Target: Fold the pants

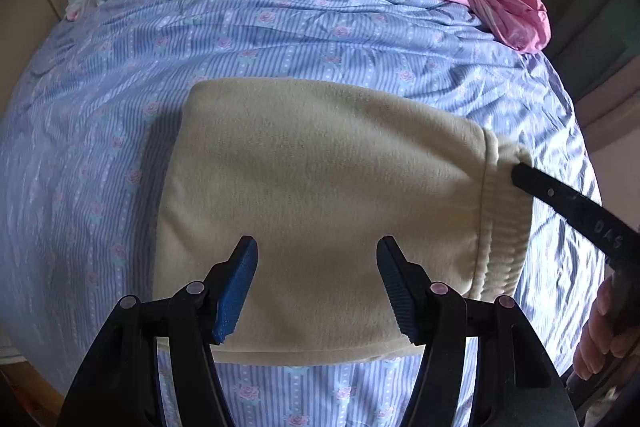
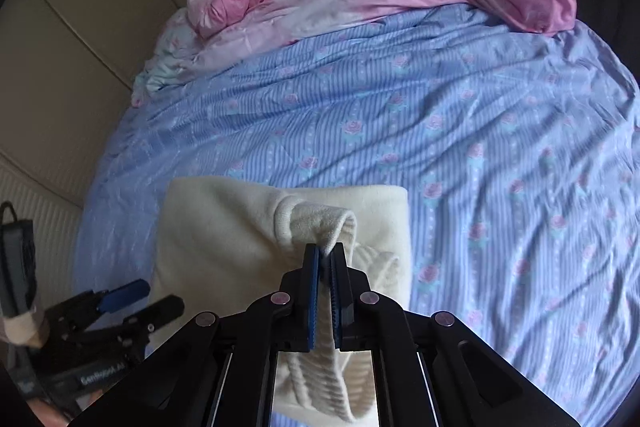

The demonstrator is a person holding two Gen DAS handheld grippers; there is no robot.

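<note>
2 hand-held grippers are seen over the bed (image 1: pixel 120 155): the cream pants (image 1: pixel 320 179) are laid folded on the blue floral sheet, their ribbed waistband pinched by the right hand-held gripper (image 2: pixel 325 251), while the left hand-held gripper (image 1: pixel 316 247) is held half open above, nothing gripped.

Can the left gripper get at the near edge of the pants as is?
Probably yes. The left gripper hangs open right over the cream pants, with nothing between them. The right gripper is shut on the ribbed waistband off to the side, clear of that edge.
</note>
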